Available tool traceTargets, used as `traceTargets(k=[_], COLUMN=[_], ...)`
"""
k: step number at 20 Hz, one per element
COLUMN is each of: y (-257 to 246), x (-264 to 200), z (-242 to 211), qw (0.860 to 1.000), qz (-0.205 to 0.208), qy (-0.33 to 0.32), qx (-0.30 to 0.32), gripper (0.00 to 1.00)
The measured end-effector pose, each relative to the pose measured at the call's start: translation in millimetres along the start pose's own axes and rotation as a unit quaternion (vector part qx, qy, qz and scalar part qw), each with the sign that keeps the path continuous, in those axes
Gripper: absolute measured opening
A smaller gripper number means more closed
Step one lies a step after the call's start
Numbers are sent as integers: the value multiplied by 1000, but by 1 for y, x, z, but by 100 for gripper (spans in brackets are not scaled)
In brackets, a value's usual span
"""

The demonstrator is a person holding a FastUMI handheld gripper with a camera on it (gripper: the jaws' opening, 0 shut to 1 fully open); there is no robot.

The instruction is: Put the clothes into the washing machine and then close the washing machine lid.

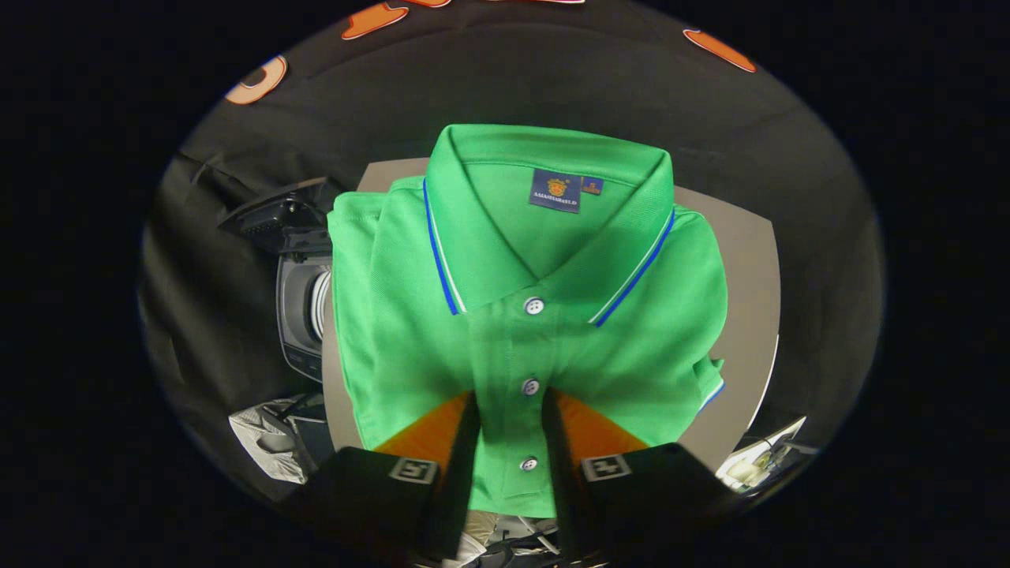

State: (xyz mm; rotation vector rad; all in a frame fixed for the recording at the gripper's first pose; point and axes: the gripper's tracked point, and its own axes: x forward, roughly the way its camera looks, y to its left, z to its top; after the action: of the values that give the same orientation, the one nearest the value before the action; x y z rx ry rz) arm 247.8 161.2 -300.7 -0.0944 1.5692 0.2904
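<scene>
A folded green polo shirt with blue collar stripes and white buttons lies spread over a grey table, collar at the far side. My gripper is at the shirt's near edge. Its two fingers stand close together on either side of the button placket, and a strip of the fabric runs between them and past the fingertips toward me. The fingers press on that strip. Left of the table stands the washing machine, its round drum opening showing and its dark lid raised.
A crumpled silvery bag lies on the floor below the machine. Loose clutter shows under the shirt's near edge and at the table's near right corner. Black cloth walls surround the table.
</scene>
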Motion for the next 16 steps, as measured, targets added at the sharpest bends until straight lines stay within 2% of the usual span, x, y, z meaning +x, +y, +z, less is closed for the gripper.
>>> traceTargets(k=[1,2,3,5,6,9,12,16], y=[-3,-8,-12,-12,-10,-6,-11,-13], x=[-4,-9,-12,-20,-21,-28,-40,-63], z=[3,2,6,3,8,15,28,32], qw=[1000,999,996,981,967,908,862,809], qz=[18,38,67,135,164,222,225,228], qy=[-13,-32,-57,-128,-183,-338,-448,-540], qx=[2,10,29,58,72,108,77,46], gripper=[23,21,11,8,8,8,8,8])
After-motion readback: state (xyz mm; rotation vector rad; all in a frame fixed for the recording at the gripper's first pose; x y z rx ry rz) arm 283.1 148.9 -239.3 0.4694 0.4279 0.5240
